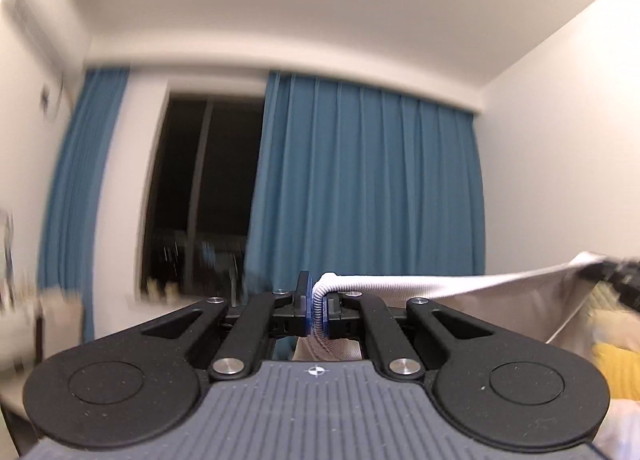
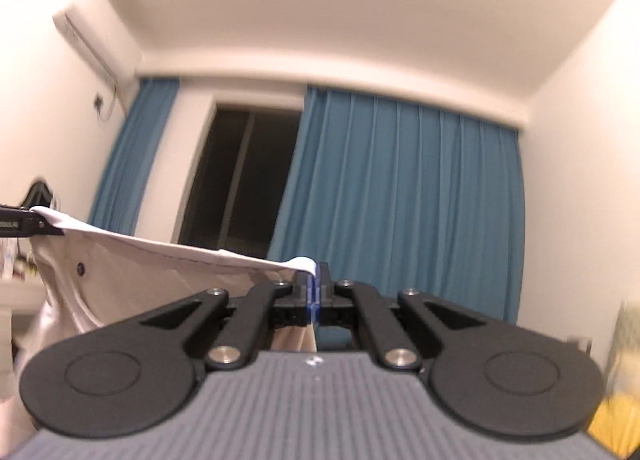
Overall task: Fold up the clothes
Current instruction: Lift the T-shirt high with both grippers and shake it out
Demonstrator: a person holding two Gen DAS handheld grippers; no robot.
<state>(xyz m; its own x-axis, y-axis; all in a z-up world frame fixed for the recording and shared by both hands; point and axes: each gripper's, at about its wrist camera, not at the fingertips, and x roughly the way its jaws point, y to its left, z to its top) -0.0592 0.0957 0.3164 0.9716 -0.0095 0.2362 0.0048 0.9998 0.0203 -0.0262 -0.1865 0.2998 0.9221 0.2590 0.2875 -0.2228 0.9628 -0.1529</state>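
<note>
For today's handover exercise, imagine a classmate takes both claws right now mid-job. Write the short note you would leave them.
Left claw: shut on the ribbed edge of the white garment.
Right claw: shut on another corner of the same garment.
Garment: lifted and stretched between the two claws, top edge nearly taut, the rest hanging below, in front of the blue curtain.
Done: both corners gripped, cloth raised.
Left: no fold is visible yet; probably lay it flat, then fold. The surface below is out of view, so check it first.

Open air ahead toward blue curtains (image 1: 360, 187) — taut white garment (image 2: 160, 256) spans between both claws
</note>
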